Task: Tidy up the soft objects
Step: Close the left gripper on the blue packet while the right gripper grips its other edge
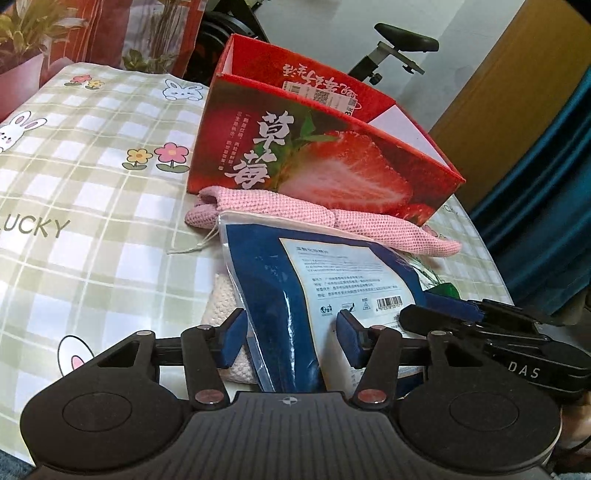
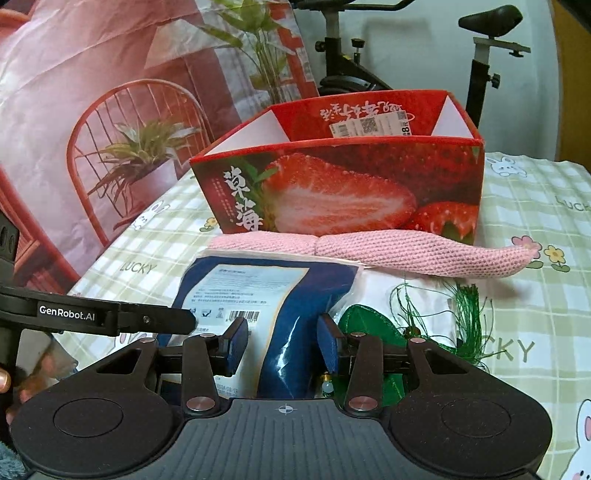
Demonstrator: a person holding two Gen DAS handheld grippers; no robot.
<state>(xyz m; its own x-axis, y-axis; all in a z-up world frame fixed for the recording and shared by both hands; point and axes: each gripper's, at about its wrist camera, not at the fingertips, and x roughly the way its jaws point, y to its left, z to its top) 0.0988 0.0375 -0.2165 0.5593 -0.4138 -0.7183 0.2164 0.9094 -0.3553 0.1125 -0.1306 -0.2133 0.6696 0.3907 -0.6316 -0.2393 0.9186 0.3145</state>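
A blue plastic packet point(image 1: 266, 266) with a white label lies on the checked cloth, on top of other soft things. My left gripper point(image 1: 291, 336) straddles its near end, pads close on either side, and I see no firm pinch. My right gripper point(image 2: 284, 343) is shut on the same packet point(image 2: 291, 332), further right. Its finger point(image 1: 461, 317) shows in the left wrist view, and the left finger point(image 2: 110, 317) in the right wrist view. Behind the packet a pink knitted piece point(image 1: 321, 218) point(image 2: 406, 247) lies against the open red strawberry box point(image 1: 332, 162) point(image 2: 332, 192).
A cream knitted cloth point(image 1: 225, 295) sits under the packet. A green tasselled item point(image 2: 369, 325) and white fabric point(image 2: 388, 288) lie to its right. The bunny-print tablecloth point(image 1: 92, 184) spreads left. An exercise bike point(image 2: 487, 22) stands behind the box.
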